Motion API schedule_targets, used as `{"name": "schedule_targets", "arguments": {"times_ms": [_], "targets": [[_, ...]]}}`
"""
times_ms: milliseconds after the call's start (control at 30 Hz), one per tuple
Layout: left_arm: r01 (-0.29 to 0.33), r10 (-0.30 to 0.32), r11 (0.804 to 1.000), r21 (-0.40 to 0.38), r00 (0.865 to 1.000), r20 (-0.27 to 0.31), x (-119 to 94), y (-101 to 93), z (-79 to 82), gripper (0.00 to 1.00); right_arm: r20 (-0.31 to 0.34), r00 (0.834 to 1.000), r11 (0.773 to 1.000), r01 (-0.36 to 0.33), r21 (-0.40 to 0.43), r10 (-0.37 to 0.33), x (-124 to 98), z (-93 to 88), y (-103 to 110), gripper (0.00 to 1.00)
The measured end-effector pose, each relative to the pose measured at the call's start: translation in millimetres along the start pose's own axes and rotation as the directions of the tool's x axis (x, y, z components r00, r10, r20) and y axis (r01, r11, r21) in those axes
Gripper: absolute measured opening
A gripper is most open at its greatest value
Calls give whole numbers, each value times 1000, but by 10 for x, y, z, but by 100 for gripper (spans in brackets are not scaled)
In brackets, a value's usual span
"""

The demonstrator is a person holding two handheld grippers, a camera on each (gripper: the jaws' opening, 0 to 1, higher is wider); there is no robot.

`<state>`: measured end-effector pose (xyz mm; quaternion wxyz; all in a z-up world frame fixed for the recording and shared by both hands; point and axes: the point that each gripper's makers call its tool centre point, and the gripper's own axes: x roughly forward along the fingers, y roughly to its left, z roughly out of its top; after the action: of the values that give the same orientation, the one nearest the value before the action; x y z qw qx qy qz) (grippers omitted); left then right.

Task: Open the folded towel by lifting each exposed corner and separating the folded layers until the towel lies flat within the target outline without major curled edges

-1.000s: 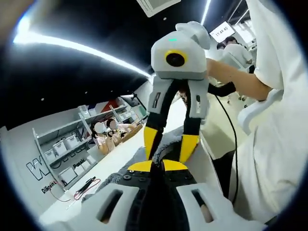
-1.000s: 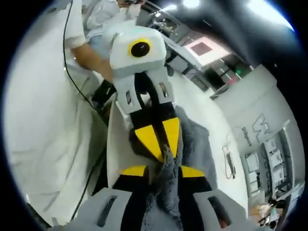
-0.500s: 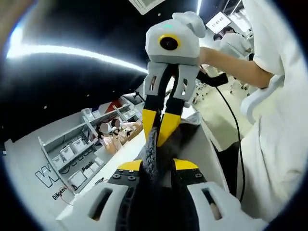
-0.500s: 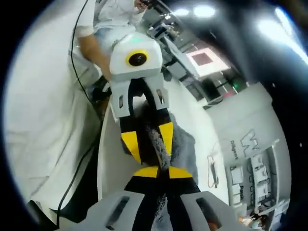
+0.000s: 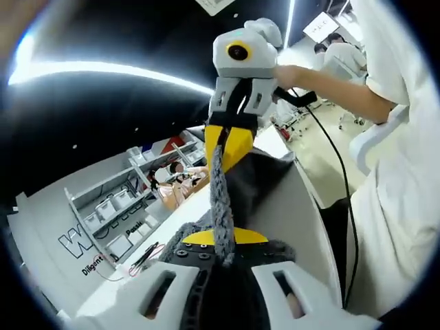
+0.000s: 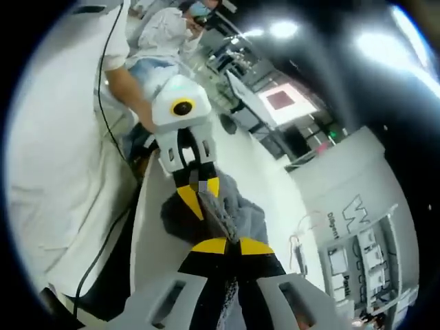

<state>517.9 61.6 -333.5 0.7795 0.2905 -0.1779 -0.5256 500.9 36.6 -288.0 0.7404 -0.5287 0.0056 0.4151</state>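
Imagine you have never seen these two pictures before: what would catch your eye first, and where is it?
First, the grey towel stretched taut as a band between the two hand-held grippers, above the white table. In the left gripper view, the right hand-held gripper pinches its far end, yellow jaws shut. In the right gripper view, the left hand-held gripper clamps the towel's other end, beside a person's forearm.

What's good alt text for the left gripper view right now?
A grey towel is stretched taut between the left gripper, at the bottom of the view, and the right gripper, facing it from above; both are shut on its edge. The rest hangs onto a white table, with shelving behind.
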Motion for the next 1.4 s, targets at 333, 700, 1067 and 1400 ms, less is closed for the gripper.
{"name": "schedule_targets", "arguments": {"times_ms": [333,700,1067,1400], "targets": [[-67,67,998,2,998,1,-113,135,23,7,0,998,998,55,-30,-55,-148,-23,-208,0],[-158,156,987,-22,985,-75,-470,325,-208,9,66,991,992,117,-41,-114,-264,38,-505,0],[-223,222,975,-16,973,-61,-545,465,-154,15,86,987,990,139,1,-139,-390,-75,-641,0],[-204,197,978,-31,968,-154,-497,463,-376,21,47,979,979,201,-16,-200,-401,-160,-740,0]]}}
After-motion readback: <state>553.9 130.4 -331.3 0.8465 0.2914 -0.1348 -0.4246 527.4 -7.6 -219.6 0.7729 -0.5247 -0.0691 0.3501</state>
